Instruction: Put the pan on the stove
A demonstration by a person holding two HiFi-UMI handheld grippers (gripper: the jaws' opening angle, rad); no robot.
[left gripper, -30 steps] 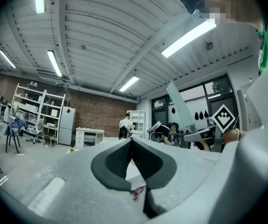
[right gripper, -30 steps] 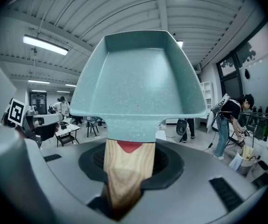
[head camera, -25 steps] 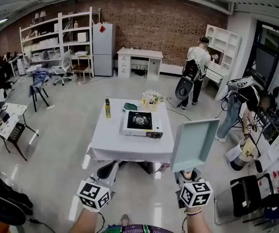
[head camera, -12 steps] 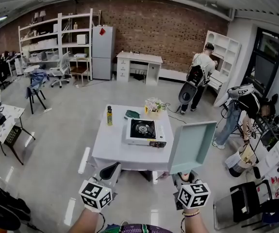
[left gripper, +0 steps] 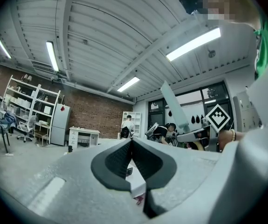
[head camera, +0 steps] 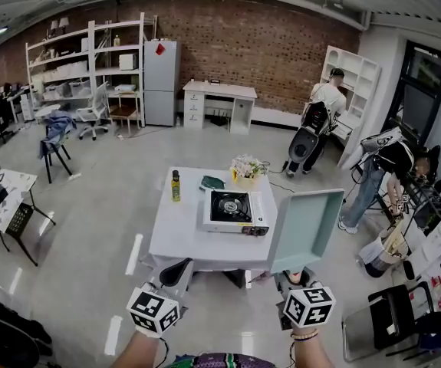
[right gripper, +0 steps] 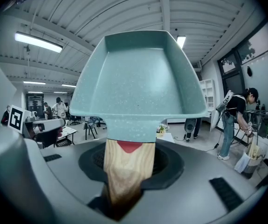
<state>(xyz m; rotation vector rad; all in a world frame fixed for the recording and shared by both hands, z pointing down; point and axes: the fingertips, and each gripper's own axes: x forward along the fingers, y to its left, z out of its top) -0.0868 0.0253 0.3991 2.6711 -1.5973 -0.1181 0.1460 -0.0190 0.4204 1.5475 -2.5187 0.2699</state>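
Note:
A square teal pan (head camera: 307, 228) with a wooden handle (right gripper: 127, 169) stands tilted up in the air, right of the table's near corner. My right gripper (head camera: 293, 277) is shut on that handle, and the pan (right gripper: 138, 83) fills the right gripper view. A portable gas stove (head camera: 234, 211) with a black burner sits on the white-clothed table (head camera: 182, 240), ahead and left of the pan. My left gripper (head camera: 176, 271) hangs before the table's near edge. Its jaws (left gripper: 131, 148) are shut with nothing between them.
On the table's far side stand an oil bottle (head camera: 176, 185), a green object (head camera: 211, 182) and a small bunch of flowers (head camera: 247, 167). People stand at the right (head camera: 377, 175) and by the back shelves (head camera: 324, 110). A black chair (head camera: 393, 313) is at lower right.
Both grippers and the pan have moved forward toward the table, which now looks slightly nearer. The grip on the handle is unchanged.

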